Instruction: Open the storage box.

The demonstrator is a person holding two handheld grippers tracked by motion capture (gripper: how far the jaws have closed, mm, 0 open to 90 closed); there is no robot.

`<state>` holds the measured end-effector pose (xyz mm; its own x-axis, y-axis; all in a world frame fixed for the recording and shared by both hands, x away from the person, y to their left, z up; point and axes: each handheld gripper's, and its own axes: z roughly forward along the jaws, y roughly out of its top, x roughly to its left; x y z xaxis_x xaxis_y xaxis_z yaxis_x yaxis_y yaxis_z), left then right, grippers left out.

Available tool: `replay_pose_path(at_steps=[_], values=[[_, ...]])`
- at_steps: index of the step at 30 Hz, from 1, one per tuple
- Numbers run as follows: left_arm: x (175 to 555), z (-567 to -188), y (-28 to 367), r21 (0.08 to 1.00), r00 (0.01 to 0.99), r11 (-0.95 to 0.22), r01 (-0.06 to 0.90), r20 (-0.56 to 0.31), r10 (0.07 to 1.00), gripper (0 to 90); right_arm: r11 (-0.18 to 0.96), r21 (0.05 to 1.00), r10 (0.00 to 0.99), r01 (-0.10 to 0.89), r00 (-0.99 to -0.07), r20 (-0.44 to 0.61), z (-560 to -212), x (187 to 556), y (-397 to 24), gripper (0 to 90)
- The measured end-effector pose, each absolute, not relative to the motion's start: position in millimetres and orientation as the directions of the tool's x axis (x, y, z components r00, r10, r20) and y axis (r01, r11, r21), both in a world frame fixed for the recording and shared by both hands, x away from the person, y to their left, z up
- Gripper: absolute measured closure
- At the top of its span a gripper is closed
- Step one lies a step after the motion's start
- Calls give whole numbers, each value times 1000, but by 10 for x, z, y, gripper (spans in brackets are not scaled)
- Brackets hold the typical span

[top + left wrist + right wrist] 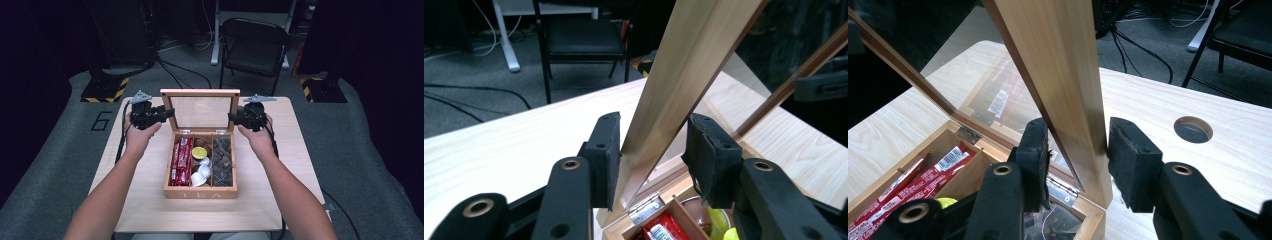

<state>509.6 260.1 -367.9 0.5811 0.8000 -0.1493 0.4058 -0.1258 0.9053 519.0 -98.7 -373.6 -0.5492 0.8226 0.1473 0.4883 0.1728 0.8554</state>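
A wooden tea box (200,192) stands open in the middle of the table, its glass-paned lid (200,93) raised upright. Red packets (181,161) fill its left compartment, round capsules (200,167) the middle, dark sachets (222,161) the right. My left gripper (169,113) straddles the lid's left frame edge (674,85); a gap shows beside one pad, so it is open (651,145). My right gripper (233,118) is at the lid's right frame edge (1068,65), and both pads lie against the wood, shut on it (1075,150).
The pale wooden table (280,200) has a round cable hole (1193,129) to the right of the box. A black chair (254,47) stands behind the table, with cables on the grey floor around it.
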Motion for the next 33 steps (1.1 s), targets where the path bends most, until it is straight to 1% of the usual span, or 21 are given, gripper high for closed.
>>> replay_pose_path(at_steps=[5, 6, 11, 16, 19, 21, 24, 28, 33], values=[[5139, -3767, 2562, 902, 577, -117, 415, -161, 801, 548, 185, 856, 822, 482, -553, 133, -3728, 5204, -991, 611], [5150, -3770, 2566, 906, 579, -121, 405, -152, 801, 549, 186, 857, 823, 481, -552, 131, -3729, 5205, -992, 612], [5167, -3773, 2589, 906, 588, -118, 407, -161, 792, 562, 180, 858, 822, 482, -552, 138, -3730, 5223, -993, 604], [5180, -3783, 2586, 908, 583, -113, 404, -160, 796, 568, 170, 860, 823, 482, -549, 145, -3745, 5234, -989, 585], [5193, -3794, 2582, 906, 573, -92, 413, -180, 799, 567, 167, 861, 828, 480, -543, 142, -3770, 5235, -971, 574], [5214, -3813, 2585, 897, 572, -71, 437, -216, 792, 546, 163, 860, 830, 484, -538, 146, -3797, 5244, -964, 561], [5222, -3833, 2572, 897, 567, -69, 436, -214, 795, 530, 154, 854, 827, 497, -537, 163, -3844, 5274, -951, 527], [5231, -3842, 2567, 898, 565, -67, 434, -213, 797, 528, 152, 851, 825, 503, -539, 171, -3879, 5300, -953, 526], [5247, -3859, 2568, 901, 571, -78, 426, -201, 796, 542, 148, 852, 829, 502, -532, 170, -3898, 5318, -942, 551]])
